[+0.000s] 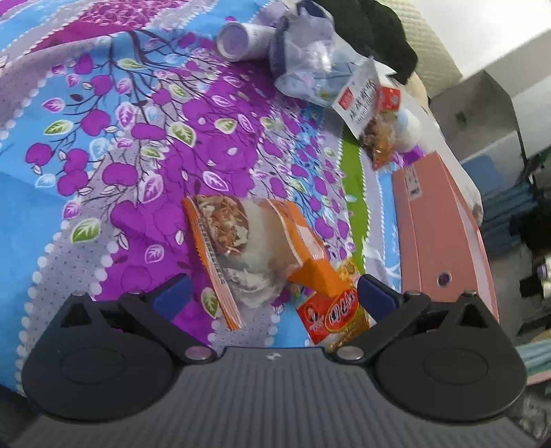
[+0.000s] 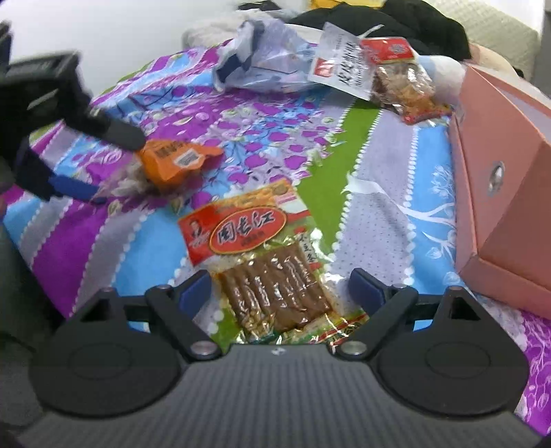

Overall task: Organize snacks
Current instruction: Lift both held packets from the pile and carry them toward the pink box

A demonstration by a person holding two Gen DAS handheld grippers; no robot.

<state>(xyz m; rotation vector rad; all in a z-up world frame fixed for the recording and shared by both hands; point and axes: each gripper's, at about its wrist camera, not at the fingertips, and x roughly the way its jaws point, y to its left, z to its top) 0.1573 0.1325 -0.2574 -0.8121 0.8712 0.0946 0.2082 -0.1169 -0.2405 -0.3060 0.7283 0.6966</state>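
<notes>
An orange snack packet [image 1: 255, 241] lies on the flowered bedspread [image 1: 113, 155], between the wide-apart blue pads of my open left gripper [image 1: 273, 293], untouched by either pad. Beside it lies a red-labelled pack of brown strips [image 1: 332, 315]. In the right wrist view that same red-labelled pack [image 2: 261, 262] rests flat between the spread pads of my open right gripper [image 2: 280, 286], with clear gaps on both sides. The orange packet [image 2: 172, 165] shows at the left there, under the left gripper [image 2: 100, 158]. Two more snack bags [image 2: 378, 72] lean at the far side.
A pink cardboard box [image 2: 506, 193] stands at the right, also seen as the pink box [image 1: 444, 241] in the left wrist view. A crumpled plastic bag [image 1: 306, 62], a white cylinder [image 1: 237, 38] and dark clothing [image 2: 396, 24] lie at the far end of the bed.
</notes>
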